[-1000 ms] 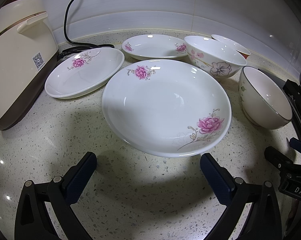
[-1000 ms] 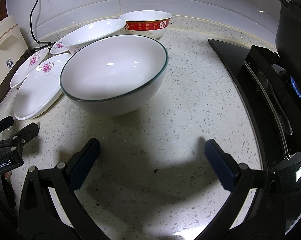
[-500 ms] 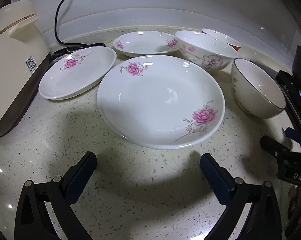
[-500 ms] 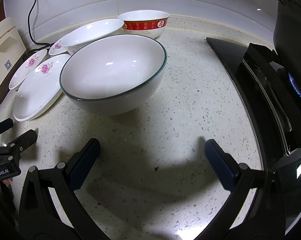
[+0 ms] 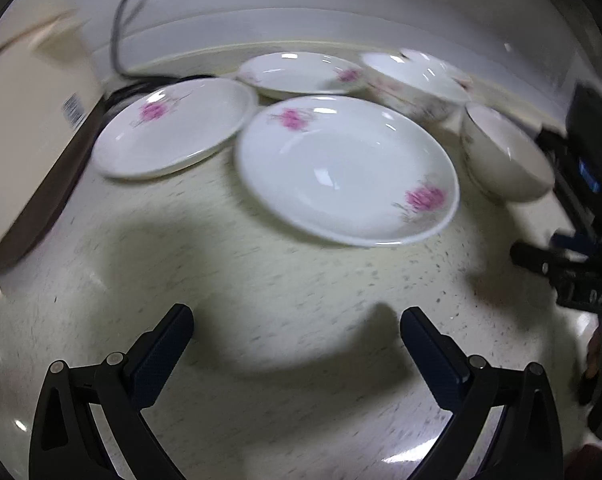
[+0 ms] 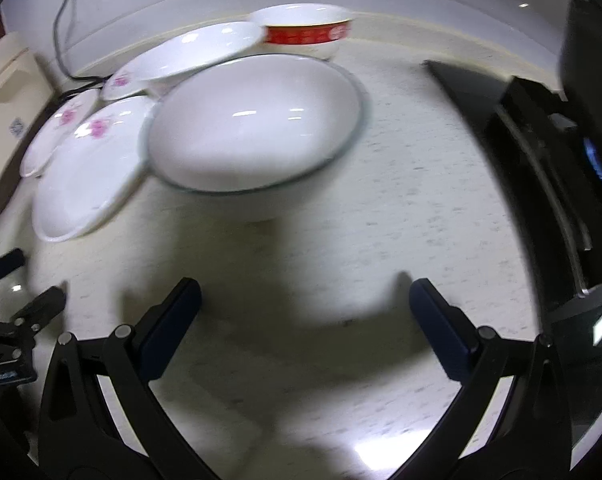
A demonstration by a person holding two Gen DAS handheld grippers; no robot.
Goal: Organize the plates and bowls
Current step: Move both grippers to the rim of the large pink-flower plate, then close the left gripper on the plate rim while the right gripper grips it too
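The crockery on the speckled bench [image 5: 293, 280] looks like glazed ceramic: hard, slick and breakable, so I would judge each piece best pinched at its rim, one jaw inside and one outside, and lifted without knocking its neighbours.

The left gripper [image 5: 297, 340] hangs over bare bench with its jaws spread wide and empty. The big plate [image 5: 341, 168], shallow and white with pink flowers at two spots on its edge, lies just ahead of it. A second flowered plate [image 5: 177, 128] sits to its left, and a small dish [image 5: 301, 74] lies behind.

The right gripper [image 6: 305, 312] is likewise spread and empty. It faces a deep white bowl [image 6: 257, 128] with a thin dark rim. Behind that stand a flowered bowl [image 6: 197, 54] and a red-banded bowl [image 6: 305, 30].

The pictures are blurred, so finer detail is lost.
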